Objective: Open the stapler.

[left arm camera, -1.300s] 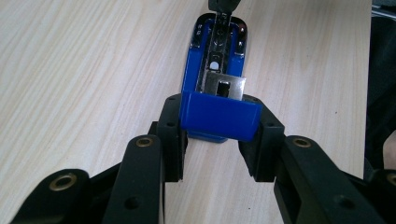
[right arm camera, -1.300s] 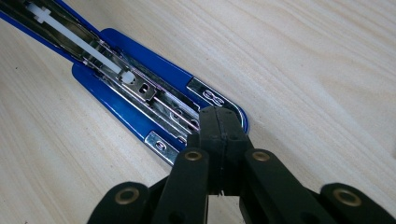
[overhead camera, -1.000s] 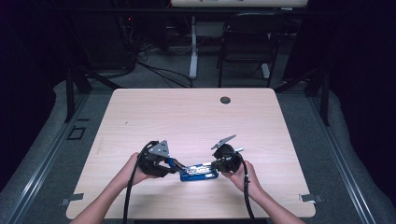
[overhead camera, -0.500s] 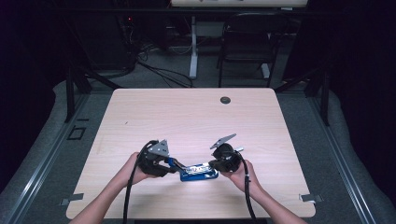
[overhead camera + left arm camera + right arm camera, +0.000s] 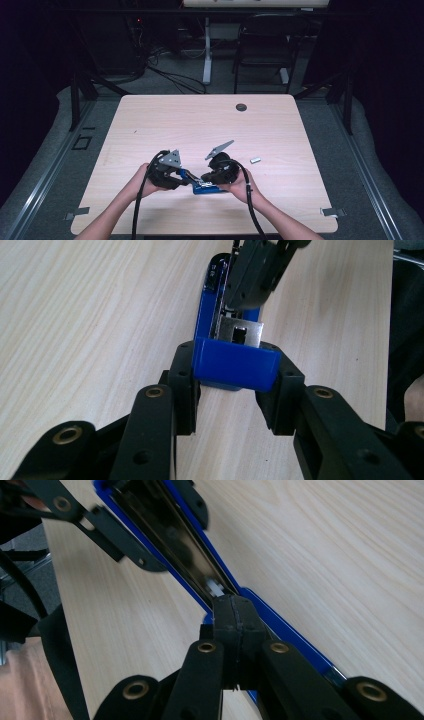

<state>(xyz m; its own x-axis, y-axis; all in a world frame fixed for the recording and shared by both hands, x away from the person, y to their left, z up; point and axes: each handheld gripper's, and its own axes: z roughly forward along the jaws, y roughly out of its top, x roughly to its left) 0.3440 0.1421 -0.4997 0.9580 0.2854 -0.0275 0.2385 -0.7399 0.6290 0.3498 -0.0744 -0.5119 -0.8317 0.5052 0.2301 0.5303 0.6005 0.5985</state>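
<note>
Change: against the picture of one second ago, the right gripper (image 5: 206, 181) has moved a little along the blue stapler (image 5: 200, 186), toward the left gripper (image 5: 181, 176); the left one kept its place.
Meaning: I judge that the person is working inside the opened stapler, perhaps at the staple channel, while the other hand holds the body steady; the work seems to be in the middle, not finished.
Left gripper: it pinches the rear end of the stapler (image 5: 235, 365) between its two black pads, one pad on each side wall.
Right gripper: its jaws are pressed fully together (image 5: 234, 620), with the tip on the metal channel (image 5: 175, 540); I cannot tell whether anything thin is caught between them.
Place: the stapler lies flat near the front edge of the table (image 5: 280, 125), about at its middle.
Small piece: a small silver block (image 5: 255, 160), maybe staples, lies apart to the right.
Materials: glossy blue plastic shell, long and narrow; shiny steel channel inside; matte black gripper links with brass rivets; pale wood-grain table top, smooth.
</note>
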